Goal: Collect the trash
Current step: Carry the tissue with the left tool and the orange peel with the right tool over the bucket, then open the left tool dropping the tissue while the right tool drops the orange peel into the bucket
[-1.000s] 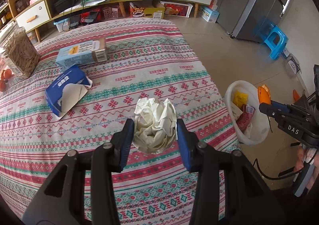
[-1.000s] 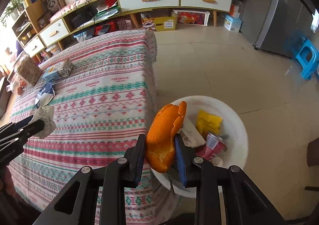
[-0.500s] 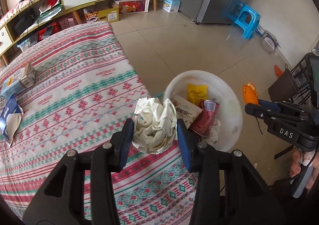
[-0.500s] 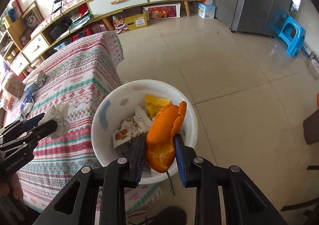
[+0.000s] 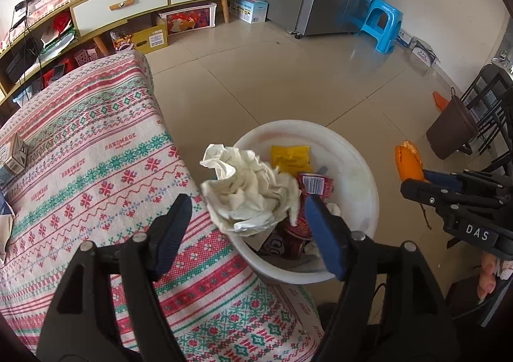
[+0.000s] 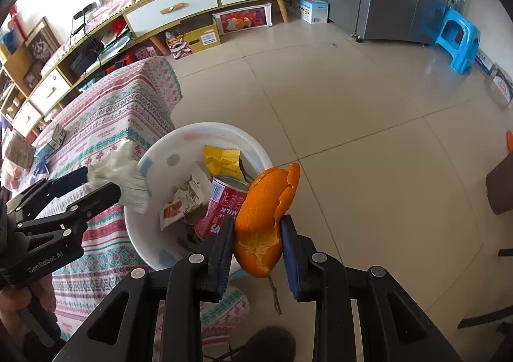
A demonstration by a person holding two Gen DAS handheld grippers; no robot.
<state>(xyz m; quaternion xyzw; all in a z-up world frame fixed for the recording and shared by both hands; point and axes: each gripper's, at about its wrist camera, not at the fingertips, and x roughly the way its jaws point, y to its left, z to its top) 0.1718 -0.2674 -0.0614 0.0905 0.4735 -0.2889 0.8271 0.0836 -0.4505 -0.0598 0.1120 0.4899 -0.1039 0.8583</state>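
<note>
The left gripper [image 5: 247,218] has its fingers wide apart; the crumpled tissue [image 5: 247,189] is between and a little ahead of them, touching neither pad, above the near rim of the white bin [image 5: 359,176] beside the patterned table [image 5: 96,163]. The right gripper [image 6: 256,250] is clamped on the orange peel [image 6: 266,214], which stands up between the pads, just beside the bin's right edge
</note>
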